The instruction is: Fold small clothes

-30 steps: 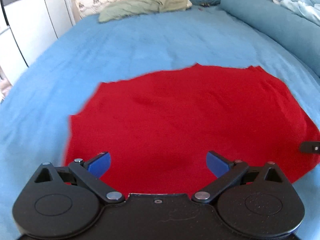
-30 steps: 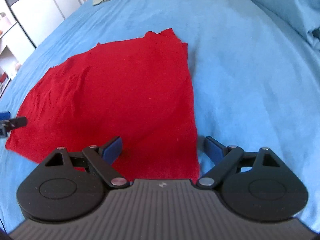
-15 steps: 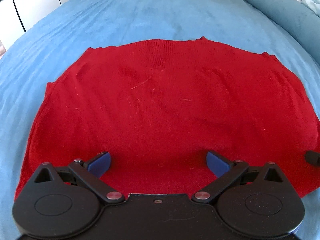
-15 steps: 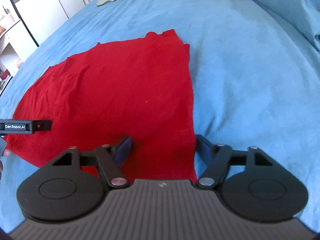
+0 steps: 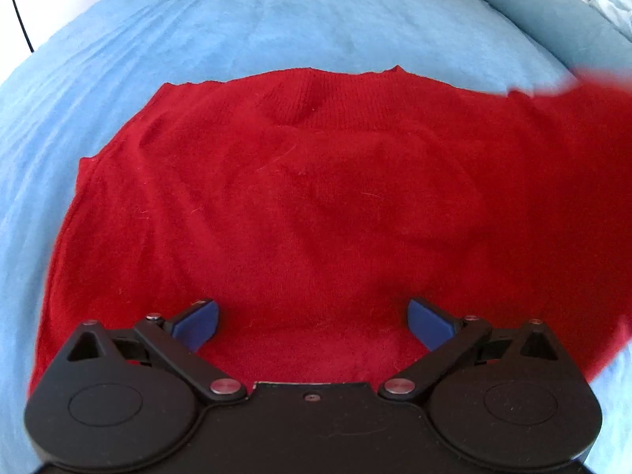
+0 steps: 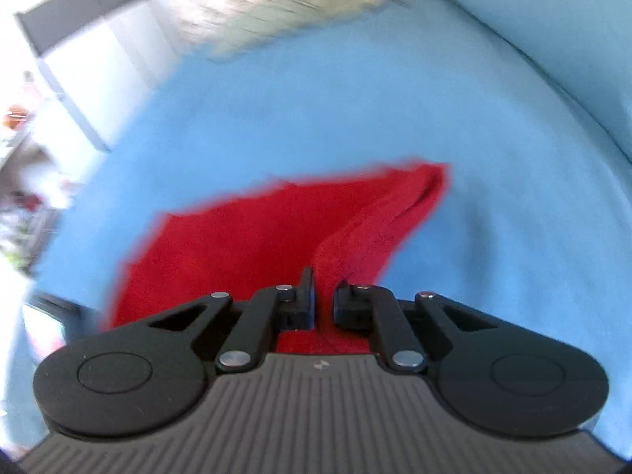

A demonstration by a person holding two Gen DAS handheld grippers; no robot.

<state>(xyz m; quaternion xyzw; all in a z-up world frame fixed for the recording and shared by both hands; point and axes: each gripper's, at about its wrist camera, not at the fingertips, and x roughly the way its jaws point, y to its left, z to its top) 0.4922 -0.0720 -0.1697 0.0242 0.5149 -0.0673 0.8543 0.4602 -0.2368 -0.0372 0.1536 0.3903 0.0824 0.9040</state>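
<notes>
In the left wrist view we lose the right part of the red sweater (image 5: 316,197) to blur, where a raised flap smears across the frame edge, and its near hem hides behind the left gripper (image 5: 312,326). The sweater lies spread on the blue bed (image 5: 276,19), its neckline on the far side. Our left fingers (image 5: 195,324) stand wide apart over the near edge of the knit; whether they touch it we cannot tell. A bolster (image 5: 533,8) runs along the bed's far right, and pillows are cut off at the top.

The right wrist view is heavily blurred; the room at the left and the pillows at the top are only streaks. Our right gripper (image 6: 324,304) has its fingers (image 6: 306,296) drawn close together, pinching a fold of the sweater (image 6: 256,245), which rises from the bed (image 6: 316,110) toward them. A dark object at the lower left is too smeared to identify.
</notes>
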